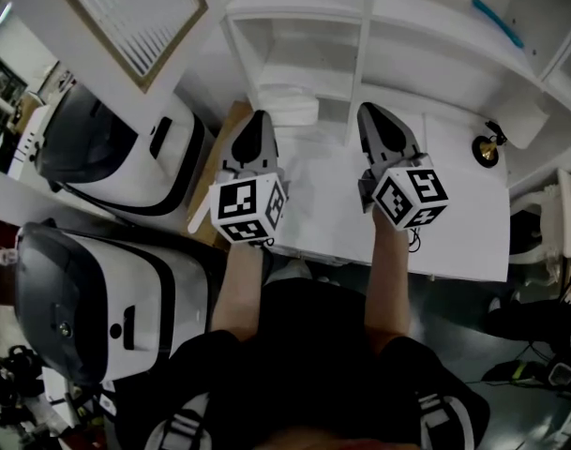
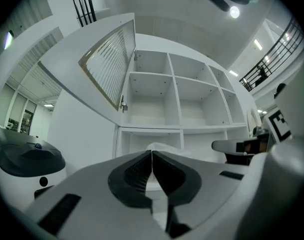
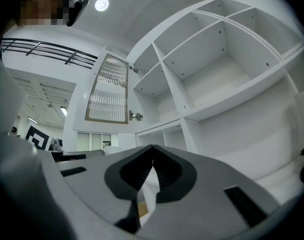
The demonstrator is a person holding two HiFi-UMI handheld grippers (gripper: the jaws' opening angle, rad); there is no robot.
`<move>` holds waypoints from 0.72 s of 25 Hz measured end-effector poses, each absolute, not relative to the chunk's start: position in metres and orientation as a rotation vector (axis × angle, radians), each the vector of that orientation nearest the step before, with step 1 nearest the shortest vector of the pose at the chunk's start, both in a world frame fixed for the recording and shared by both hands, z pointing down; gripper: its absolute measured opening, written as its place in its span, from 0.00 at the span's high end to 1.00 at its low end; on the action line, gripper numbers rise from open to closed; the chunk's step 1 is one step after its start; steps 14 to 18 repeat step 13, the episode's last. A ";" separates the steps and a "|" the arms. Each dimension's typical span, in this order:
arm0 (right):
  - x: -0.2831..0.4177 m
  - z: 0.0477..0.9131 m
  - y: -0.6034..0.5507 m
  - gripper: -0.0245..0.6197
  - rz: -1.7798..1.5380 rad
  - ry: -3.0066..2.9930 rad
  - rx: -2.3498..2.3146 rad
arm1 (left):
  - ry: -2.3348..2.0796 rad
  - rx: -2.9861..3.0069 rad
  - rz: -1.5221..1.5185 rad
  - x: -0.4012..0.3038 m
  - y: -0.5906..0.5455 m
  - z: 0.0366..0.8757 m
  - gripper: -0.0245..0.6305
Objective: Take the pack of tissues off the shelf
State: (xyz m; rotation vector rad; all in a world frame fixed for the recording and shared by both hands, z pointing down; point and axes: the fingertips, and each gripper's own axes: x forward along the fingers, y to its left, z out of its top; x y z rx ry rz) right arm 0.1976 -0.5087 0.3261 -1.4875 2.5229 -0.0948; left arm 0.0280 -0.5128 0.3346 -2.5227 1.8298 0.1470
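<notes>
The pack of tissues (image 1: 288,107), white and wrapped in clear film, lies in the bottom left compartment of the white shelf unit (image 1: 365,36). In the left gripper view the tissue pack (image 2: 166,147) peeks out just behind the jaw tips. My left gripper (image 1: 259,117) points at it from just in front, jaws shut with nothing between them (image 2: 152,152). To its right, my right gripper (image 1: 371,111) is level with it and faces the neighbouring compartment. It is shut and empty too (image 3: 152,147).
A cabinet door (image 1: 135,17) with ribbed glass stands open at the upper left of the shelf. Two white and black machines (image 1: 116,153) (image 1: 88,298) stand to the left. On the white table (image 1: 463,232), a small gold object (image 1: 488,148) sits at the right.
</notes>
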 end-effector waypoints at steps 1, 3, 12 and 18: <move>0.195 0.326 -0.509 0.93 -0.096 2.527 -1.482 | 1.834 -2.523 0.148 0.026 -0.513 0.335 0.94; 0.188 0.328 -0.510 0.93 -0.106 2.538 -1.469 | 1.840 -2.525 0.143 0.022 -0.513 0.336 0.94; 0.187 0.327 -0.515 0.93 -0.109 2.537 -1.463 | 1.854 -2.543 0.138 0.017 -0.518 0.340 0.94; 0.188 0.326 -0.516 0.93 -0.108 2.536 -1.462 | 1.858 -2.544 0.139 0.016 -0.518 0.340 0.94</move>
